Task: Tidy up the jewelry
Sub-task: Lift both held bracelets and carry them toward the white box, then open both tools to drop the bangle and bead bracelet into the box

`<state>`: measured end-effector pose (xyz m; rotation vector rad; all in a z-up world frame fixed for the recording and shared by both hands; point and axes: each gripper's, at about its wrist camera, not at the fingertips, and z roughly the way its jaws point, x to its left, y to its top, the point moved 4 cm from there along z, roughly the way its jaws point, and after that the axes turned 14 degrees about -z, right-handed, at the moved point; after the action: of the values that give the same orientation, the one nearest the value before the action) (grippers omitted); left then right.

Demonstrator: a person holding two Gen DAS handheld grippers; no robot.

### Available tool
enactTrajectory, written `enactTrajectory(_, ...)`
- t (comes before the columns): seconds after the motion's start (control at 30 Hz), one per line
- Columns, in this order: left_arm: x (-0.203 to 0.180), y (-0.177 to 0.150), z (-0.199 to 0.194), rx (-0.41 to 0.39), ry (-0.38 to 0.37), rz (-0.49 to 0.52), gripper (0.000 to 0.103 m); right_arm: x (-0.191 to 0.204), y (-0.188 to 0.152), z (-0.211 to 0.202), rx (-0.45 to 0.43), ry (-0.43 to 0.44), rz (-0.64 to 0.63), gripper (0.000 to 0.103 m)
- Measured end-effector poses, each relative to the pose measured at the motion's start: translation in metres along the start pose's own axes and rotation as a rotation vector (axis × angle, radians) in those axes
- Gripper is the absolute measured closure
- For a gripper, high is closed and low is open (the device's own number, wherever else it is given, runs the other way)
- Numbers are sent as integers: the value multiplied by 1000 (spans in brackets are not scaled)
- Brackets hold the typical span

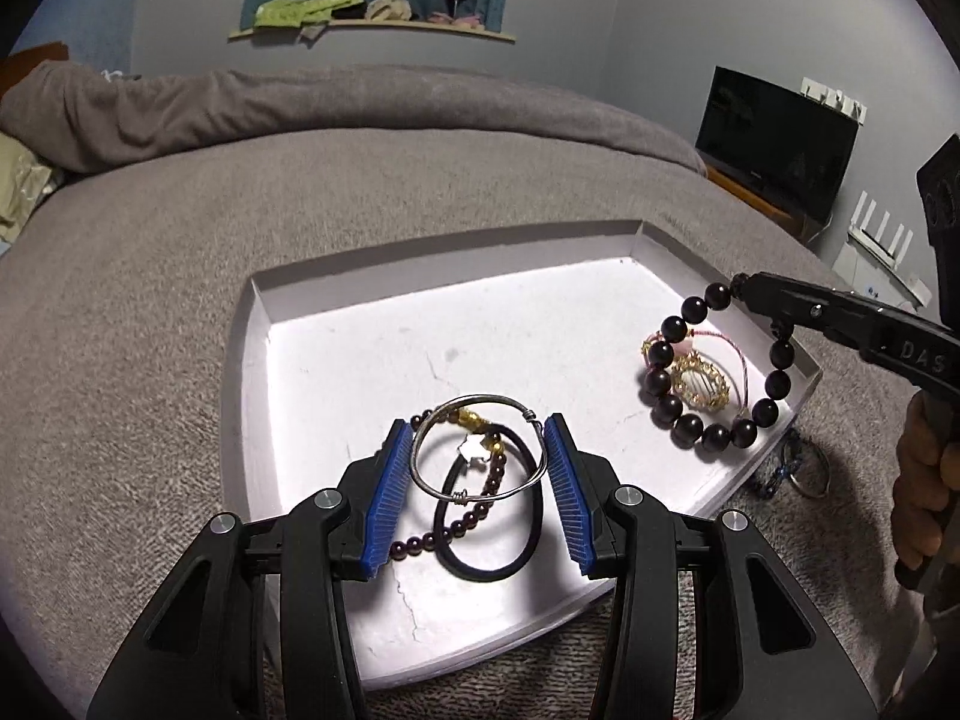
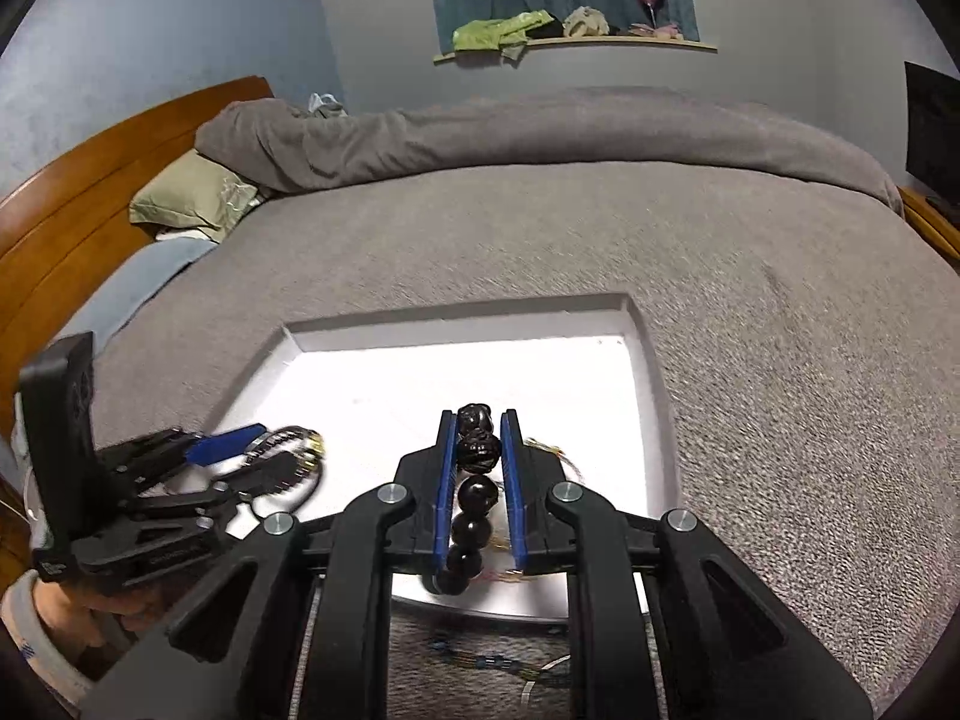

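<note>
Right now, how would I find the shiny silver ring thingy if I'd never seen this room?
Find the white tray on the grey bed. At its near side, the left gripper holds a thin silver bangle between its blue pads. It is bare wire with no beads, unlike the black hair tie and small-bead bracelet beneath it.

Raised letters "DAS" stand on the right gripper [image 1: 741,287] body's side; any further letters are perhaps cut off.
</note>
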<state>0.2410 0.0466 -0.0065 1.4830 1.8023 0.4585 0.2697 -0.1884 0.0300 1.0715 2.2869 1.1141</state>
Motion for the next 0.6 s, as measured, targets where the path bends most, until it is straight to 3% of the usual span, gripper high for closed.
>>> enactTrajectory(0.4, 3, -7, -10, -30, 19, 11, 48, -15, -21, 6, 29, -41, 6, 87)
enactTrajectory(0.43, 5, -8, -12, -31, 20, 11, 48, -15, -21, 5, 25, -41, 5, 85)
enactTrajectory(0.5, 6, -10, -15, -37, 22, 8, 47, -15, -23, -1, 10, -40, 1, 71)
enactTrajectory(0.53, 7, -10, -17, -41, 22, 7, 46, -14, -23, -4, 2, -40, 0, 69)
enactTrajectory(0.6, 9, -11, -22, -57, 20, 5, 33, -12, -25, -12, -14, -43, -5, 68)
